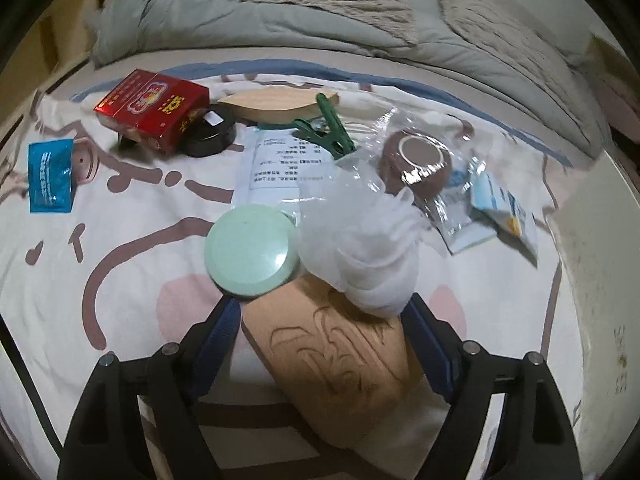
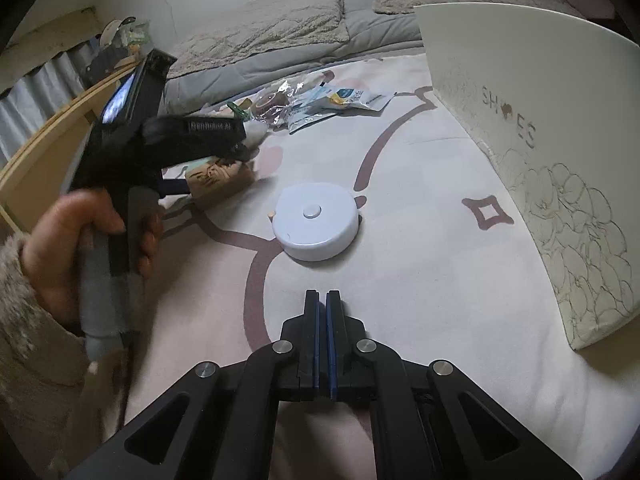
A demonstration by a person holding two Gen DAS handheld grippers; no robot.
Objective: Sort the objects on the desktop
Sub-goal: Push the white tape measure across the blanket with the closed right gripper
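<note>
The carved wooden block (image 1: 340, 364) lies on the bed sheet (image 1: 120, 280), just this side of the mint round case (image 1: 252, 250), with a white mesh puff (image 1: 372, 248) resting on its far end. It looks stiff, smooth and fairly light; its long flat sides are probably the best place to grip. The left tongs (image 1: 320, 308) stand wide, straddling the block, though contact is unclear. The right tongs (image 2: 322, 304) are closed and empty, near the white puck (image 2: 316, 220).

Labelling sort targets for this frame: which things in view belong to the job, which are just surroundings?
Job:
- carved tan wooden block, between the left gripper's open fingers
- mint-green round case
- white mesh ball
- red printed box
- white round disc
- cream shoe box

Surroundings:
- grey quilt
- patterned bedsheet
</note>
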